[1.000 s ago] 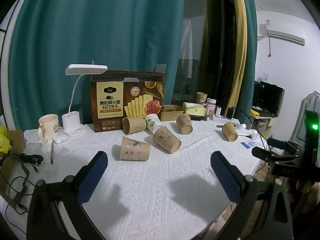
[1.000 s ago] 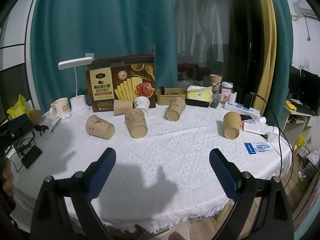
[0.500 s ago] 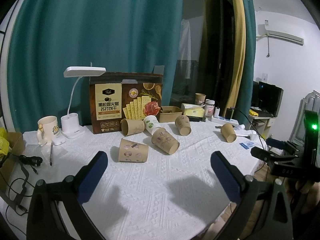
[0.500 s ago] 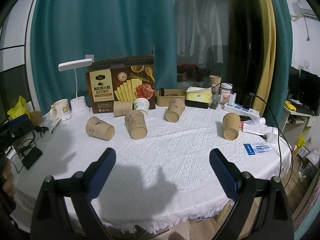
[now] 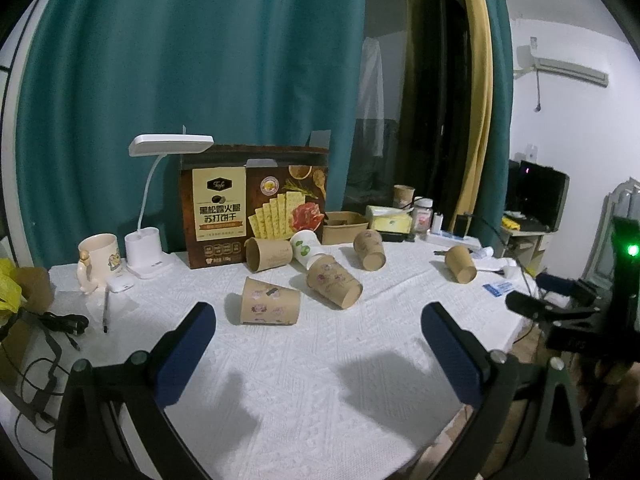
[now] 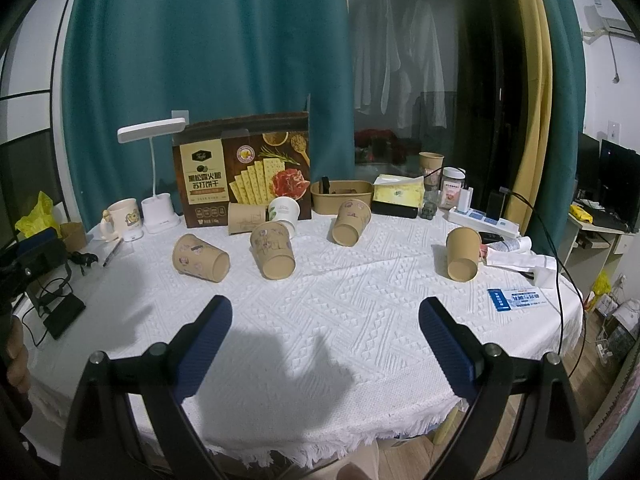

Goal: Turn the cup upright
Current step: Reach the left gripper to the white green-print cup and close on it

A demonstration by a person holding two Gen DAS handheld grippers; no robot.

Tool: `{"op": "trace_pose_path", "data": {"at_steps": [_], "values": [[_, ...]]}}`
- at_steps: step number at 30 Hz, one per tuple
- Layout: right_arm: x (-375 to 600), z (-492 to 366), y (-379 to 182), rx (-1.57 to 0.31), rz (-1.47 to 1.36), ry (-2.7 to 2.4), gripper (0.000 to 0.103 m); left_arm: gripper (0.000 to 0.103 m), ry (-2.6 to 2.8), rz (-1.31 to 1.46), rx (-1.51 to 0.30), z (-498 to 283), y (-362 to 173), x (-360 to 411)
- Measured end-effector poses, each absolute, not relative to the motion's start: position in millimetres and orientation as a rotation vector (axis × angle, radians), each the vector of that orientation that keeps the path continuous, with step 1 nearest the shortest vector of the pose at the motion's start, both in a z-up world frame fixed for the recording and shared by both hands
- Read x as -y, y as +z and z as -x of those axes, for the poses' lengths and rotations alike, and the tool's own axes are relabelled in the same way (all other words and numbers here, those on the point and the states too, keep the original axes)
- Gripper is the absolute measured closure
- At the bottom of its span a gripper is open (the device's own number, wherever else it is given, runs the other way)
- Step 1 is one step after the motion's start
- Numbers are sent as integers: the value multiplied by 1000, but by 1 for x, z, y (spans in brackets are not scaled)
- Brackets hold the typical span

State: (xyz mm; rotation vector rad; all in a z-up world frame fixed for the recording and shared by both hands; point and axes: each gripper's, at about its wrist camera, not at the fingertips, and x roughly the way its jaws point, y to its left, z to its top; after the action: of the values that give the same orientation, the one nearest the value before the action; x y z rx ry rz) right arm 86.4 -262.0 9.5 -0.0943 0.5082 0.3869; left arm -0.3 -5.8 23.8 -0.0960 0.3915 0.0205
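Both grippers, left gripper (image 5: 318,334) and right gripper (image 6: 325,330), hover with jaws spread wide and empty. The nearest tipped cup (image 5: 269,301) lies on its side mid-desk (image 5: 320,380). I'd pinch across its wall gently, paper crushes, then roll it base-down.

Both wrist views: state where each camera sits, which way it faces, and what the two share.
Left wrist view: rides the left gripper, jaws open and empty, looking slightly down across the white tablecloth at the tipped paper cups; the right gripper shows at its right edge.
Right wrist view: rides the right gripper, jaws open and empty, facing the same table from further right; fingers show at the left edge.
Shared: cracker box, desk lamp, nearest sticker cup.
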Motion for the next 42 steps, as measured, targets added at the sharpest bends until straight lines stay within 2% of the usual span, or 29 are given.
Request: {"op": "trace_pose_path", "data": {"at_steps": [6,9,15,27,36,37,38,39,42], "values": [[265,-100,12,-532,90,382,10,0,-52,143,-469,-27,14,-3],[273,-128,12,-584,58,382,10,0,-117,124,-574,-59,8,-3],[283,-193,0,-666,26,363,10,0,-129,59,-747,-144,-3,-4],[291,-318,-16,-753,-21,385,10,0,-159,189,-964,-334,-23,-21],[298,-352,-29,-770,-63,403,10,1,-106,283,-1060,-433,-62,-32],[300,-355,-33,-777,-67,404,10,3,-107,275,-1070,-440,-67,-29],[300,-355,-36,-782,-70,403,10,11,-106,273,-1080,-446,-71,-27],[302,-358,-40,-791,-74,404,10,14,-103,272,-1089,-449,-73,-26],[308,-365,-48,-805,-89,402,10,17,-85,256,-1107,-461,-83,-23]]}}
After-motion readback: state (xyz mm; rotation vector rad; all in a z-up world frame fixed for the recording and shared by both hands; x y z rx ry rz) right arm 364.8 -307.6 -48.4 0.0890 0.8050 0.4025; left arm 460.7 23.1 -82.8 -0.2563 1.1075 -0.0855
